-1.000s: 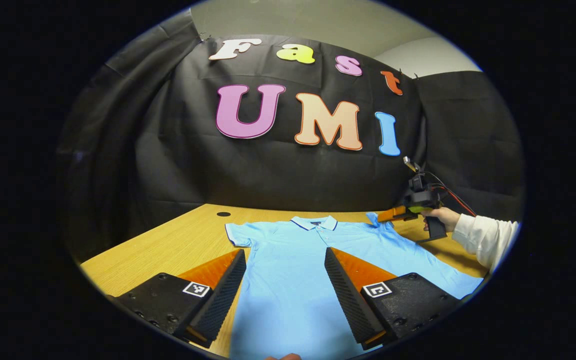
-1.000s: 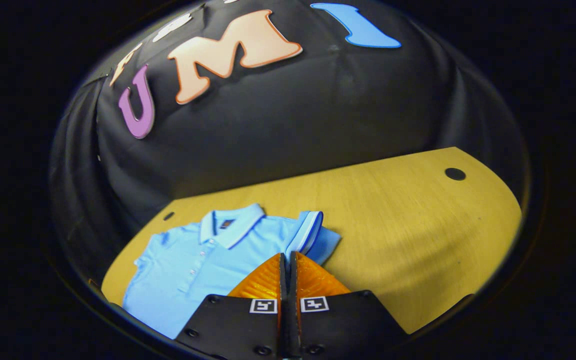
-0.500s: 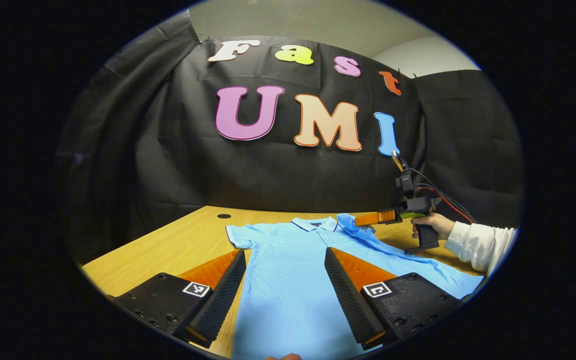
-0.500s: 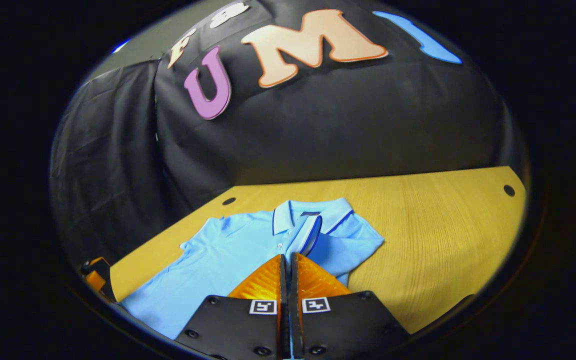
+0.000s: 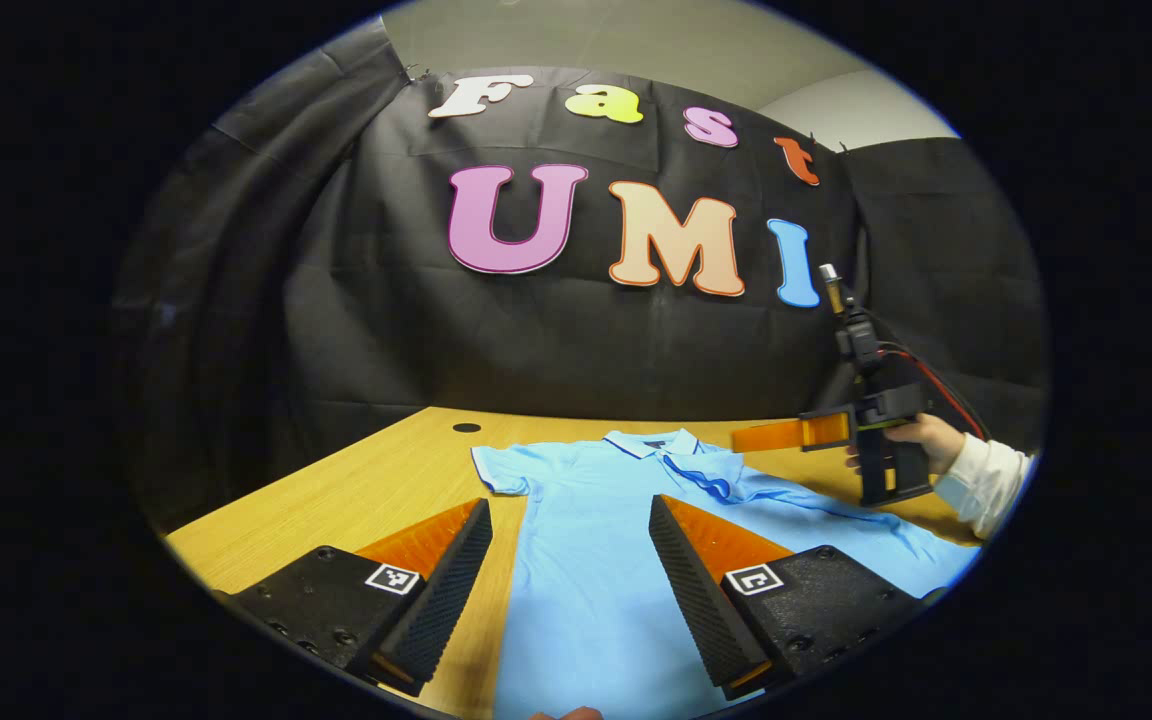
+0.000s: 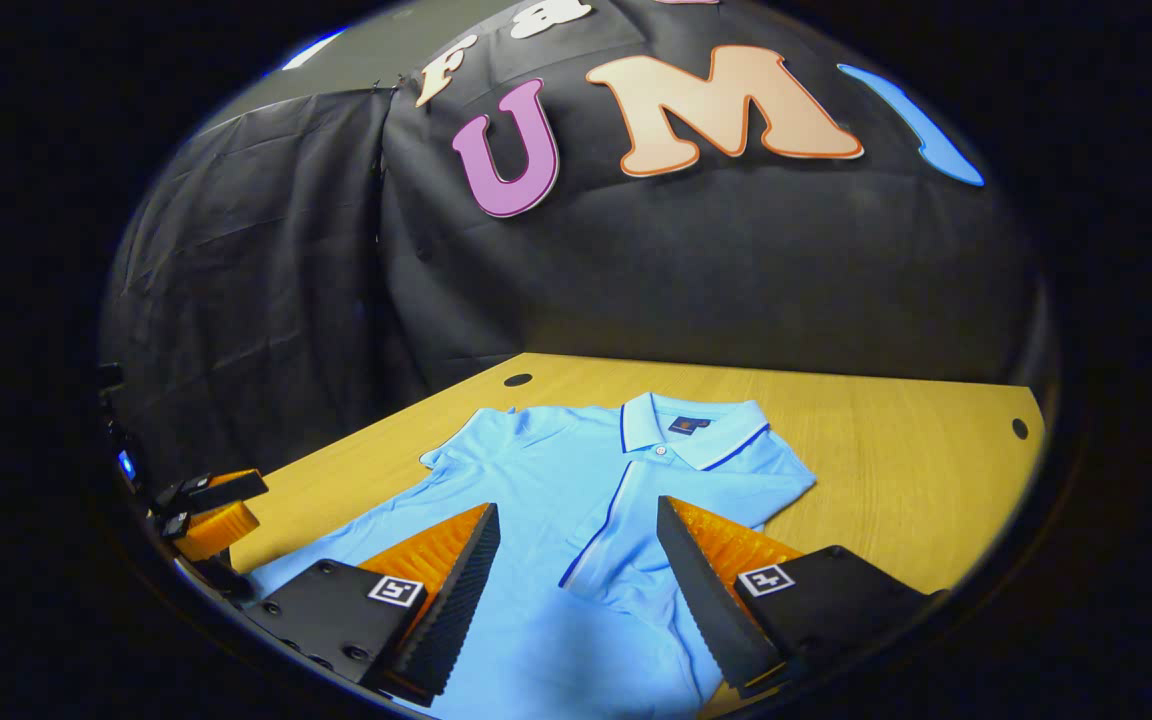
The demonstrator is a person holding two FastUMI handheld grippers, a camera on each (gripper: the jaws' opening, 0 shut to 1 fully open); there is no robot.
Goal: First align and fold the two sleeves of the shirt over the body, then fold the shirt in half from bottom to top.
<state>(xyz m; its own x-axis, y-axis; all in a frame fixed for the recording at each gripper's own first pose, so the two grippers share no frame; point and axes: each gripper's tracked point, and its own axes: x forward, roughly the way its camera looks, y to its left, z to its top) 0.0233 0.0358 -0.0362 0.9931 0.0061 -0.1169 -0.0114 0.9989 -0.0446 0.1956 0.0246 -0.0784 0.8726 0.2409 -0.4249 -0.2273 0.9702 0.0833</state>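
**Over the shirt: one sleeve laid in, the other not yet folded**

Between the spread fingers of the right gripper lies the front of the light blue shirt, and nothing is pinched there. One sleeve rests folded across the chest, its dark-trimmed cuff running down beside the placket. The left gripper also hangs with its jaws wide apart above the lower body of the shirt, gripping nothing.

Judging from this, the first sleeve fold looks done and the task stands at the second sleeve. That far sleeve lies flat and open on the wooden table. The next move would call for the left gripper to reach its cuff, pinch it cleanly through a single layer, and carry it across to meet the folded one without dragging the body askew.

The right gripper view looks down on the collar and the folded sleeve plainly. The left gripper view, lower and flatter, gives the person's hand with a white cuff holding the right gripper above the table beside the shirt.
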